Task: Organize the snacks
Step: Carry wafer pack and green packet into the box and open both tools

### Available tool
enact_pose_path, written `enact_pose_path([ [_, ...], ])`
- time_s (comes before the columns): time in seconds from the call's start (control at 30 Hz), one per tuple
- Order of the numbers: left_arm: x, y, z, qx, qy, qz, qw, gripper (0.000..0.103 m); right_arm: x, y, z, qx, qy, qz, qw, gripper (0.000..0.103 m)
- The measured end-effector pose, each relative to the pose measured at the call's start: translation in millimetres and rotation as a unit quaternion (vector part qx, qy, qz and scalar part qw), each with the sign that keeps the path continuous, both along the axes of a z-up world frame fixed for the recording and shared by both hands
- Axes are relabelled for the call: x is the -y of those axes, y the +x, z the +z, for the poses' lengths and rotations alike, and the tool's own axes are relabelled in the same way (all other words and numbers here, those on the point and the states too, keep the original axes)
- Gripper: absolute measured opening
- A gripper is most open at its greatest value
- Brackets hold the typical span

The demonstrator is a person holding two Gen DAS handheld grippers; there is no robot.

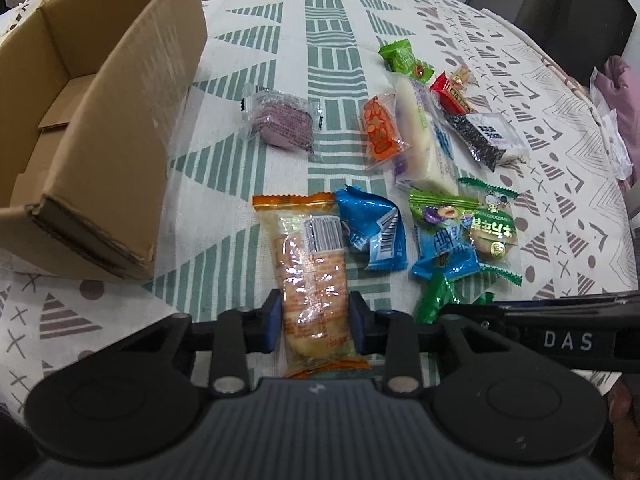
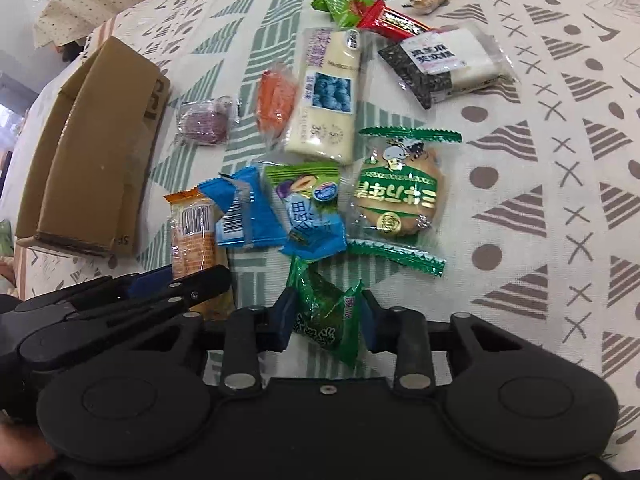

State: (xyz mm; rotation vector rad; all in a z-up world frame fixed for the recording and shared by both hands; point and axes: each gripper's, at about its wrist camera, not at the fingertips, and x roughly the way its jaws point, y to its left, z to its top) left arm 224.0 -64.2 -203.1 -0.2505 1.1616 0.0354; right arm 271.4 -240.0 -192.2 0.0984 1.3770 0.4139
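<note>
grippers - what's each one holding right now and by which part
Left gripper is shut on the orange-wrapped cake across its near end. Right gripper is shut on the green packet across its middle.

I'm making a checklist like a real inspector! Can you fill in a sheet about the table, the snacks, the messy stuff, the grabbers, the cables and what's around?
Surface: patterned tablecloth with triangles, dots and crosses.
Job's things: open cardboard box, nothing seen inside; about a dozen wrapped snacks loose beside it, among them a purple cake, a blueberry bar and a round biscuit.
Clutter: snacks overlap in a loose pile; none in the box.
Grippers: left gripper shut on the orange-wrapped pastry; right gripper shut on the green packet. Both packs lie at tablecloth level.
Cables: nothing seen.
Surroundings: dark chair behind the table; crumpled bags at the far right edge.
</note>
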Motion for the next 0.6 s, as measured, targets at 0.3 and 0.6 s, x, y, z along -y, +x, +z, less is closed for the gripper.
enact_pose_path([
  [0.3,-10,-9,30,0.017,-0.002,-0.003,0.9998,0.033,2,-6,22,0.013,0.022,-0.005,1.000,0.029],
  [0.6,-23,-18,70,0.052,-0.010,0.002,0.9986,0.033,-1,-11,59,0.041,0.028,-0.009,0.999,0.029],
])
